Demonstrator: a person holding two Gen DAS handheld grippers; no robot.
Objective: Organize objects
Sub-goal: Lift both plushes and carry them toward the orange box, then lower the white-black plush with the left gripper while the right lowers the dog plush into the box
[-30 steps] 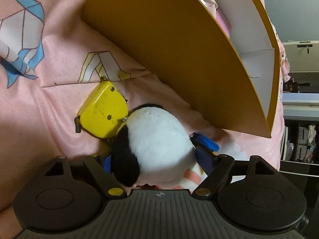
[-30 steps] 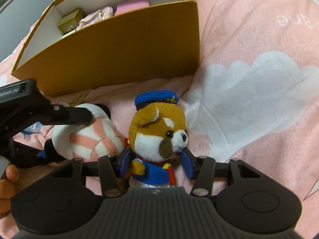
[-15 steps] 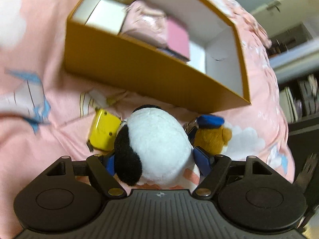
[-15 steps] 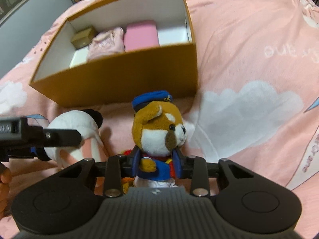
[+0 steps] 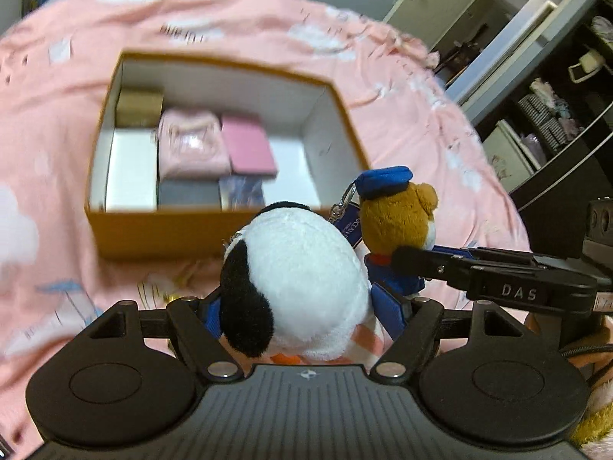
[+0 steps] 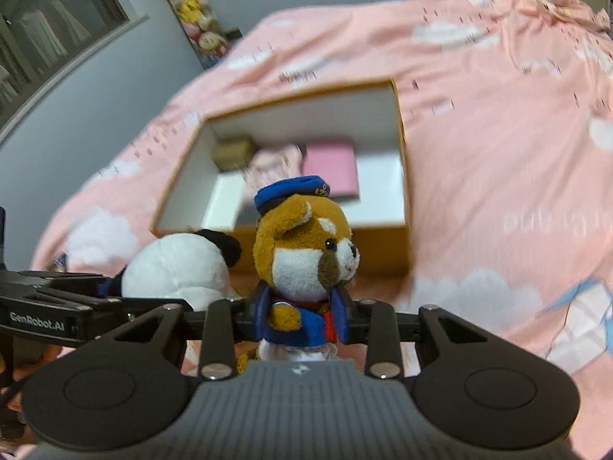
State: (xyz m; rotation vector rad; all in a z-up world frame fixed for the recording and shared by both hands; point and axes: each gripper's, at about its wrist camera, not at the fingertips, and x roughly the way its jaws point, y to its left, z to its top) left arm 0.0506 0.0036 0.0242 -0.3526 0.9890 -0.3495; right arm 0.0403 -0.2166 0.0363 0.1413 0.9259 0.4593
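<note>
R tool [image 6: 301, 316] clamps sailor-cap dog plush [image 6: 304, 253] — panda plush [image 6: 180, 264] beside, box [image 6: 402, 176] behind.

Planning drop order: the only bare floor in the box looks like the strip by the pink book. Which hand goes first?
Probably right. The right gripper holds the dog toy nearest the box's bare strip beside the pink book. The left gripper's panda is bulkier.

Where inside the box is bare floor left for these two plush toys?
Bare white floor lies in the box between the pink book and the right wall, and below the gold box at left. The middle is crowded with the pink pouch.
</note>
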